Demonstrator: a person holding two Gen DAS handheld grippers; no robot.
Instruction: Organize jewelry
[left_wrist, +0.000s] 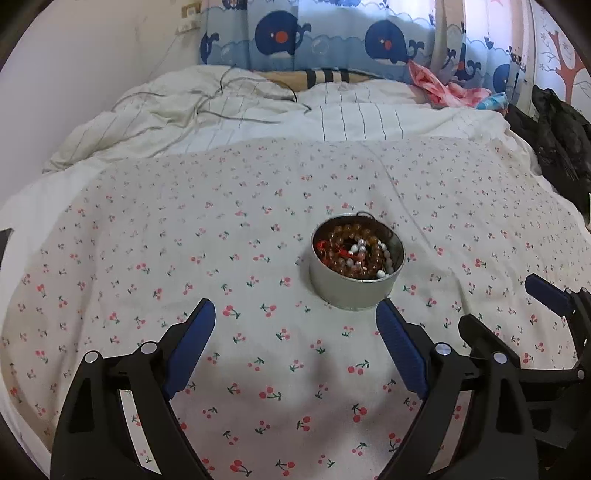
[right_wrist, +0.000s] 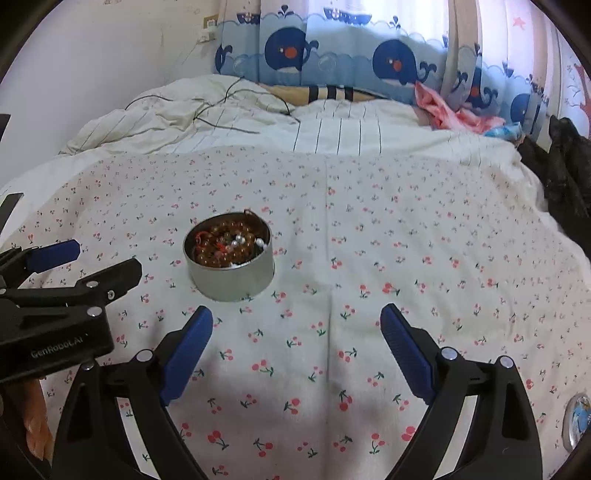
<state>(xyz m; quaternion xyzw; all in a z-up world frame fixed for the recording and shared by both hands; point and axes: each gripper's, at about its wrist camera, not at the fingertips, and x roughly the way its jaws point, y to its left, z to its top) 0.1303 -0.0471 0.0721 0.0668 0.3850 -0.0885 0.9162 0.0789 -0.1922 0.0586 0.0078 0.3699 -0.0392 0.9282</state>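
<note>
Grippers are hovering low over the bed, both pointing toward the headboard side. The left gripper is holding its blue-padded fingers spread wide with nothing between them, and the right gripper is doing the same just beside it; each is showing at the edge of the other's view. One round metal tin is sitting upright on the cherry-print sheet, just ahead of the left gripper's right finger and ahead-left of the right gripper, touching neither. It is lying open on top, holding a tangle of jewelry: amber-brown bead strands, a few white pearl-like beads and a bit of red cord. One small round lid-like disc is lying at the sheet's right edge.
</note>
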